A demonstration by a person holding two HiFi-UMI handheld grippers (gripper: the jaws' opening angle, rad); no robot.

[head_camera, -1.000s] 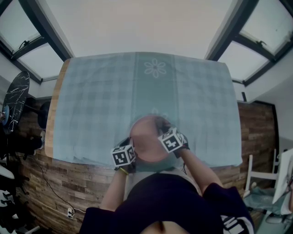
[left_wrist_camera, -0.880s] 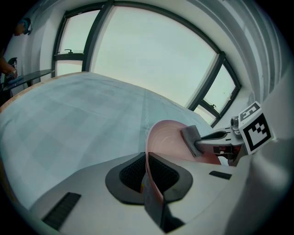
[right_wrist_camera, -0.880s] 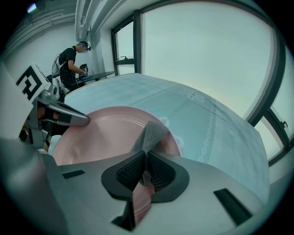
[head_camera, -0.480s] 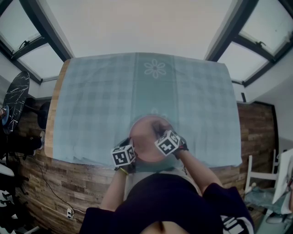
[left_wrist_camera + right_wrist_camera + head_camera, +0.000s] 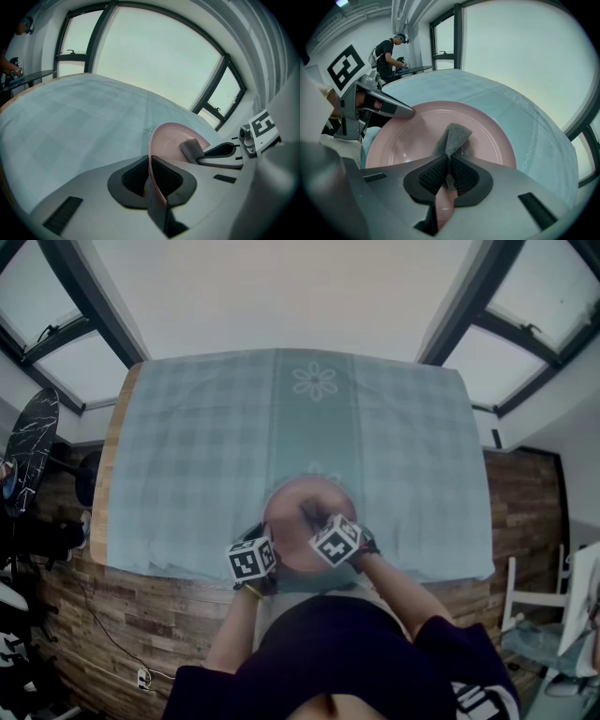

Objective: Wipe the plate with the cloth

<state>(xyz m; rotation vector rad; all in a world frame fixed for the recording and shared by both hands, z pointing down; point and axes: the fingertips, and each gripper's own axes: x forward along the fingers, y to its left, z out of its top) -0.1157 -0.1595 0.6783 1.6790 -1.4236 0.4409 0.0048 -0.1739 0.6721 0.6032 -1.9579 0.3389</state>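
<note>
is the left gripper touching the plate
Touching: the left gripper view shows the left gripper with its fingers clamped on the rim of the plate.

The tabletop [image 5: 103, 486] is wooden, and its bare edge shows only far to the left of the left claw [image 5: 269, 547]. A pale blue-green checked tablecloth [image 5: 197, 446] covers the rest and hangs over the near edge, behind the claw. A plainer band runs forward from the claw, with a white flower motif [image 5: 316, 381] far ahead. The pink plate [image 5: 286, 507] is at the claw; whether it rests on the tablecloth cannot be told.
</note>
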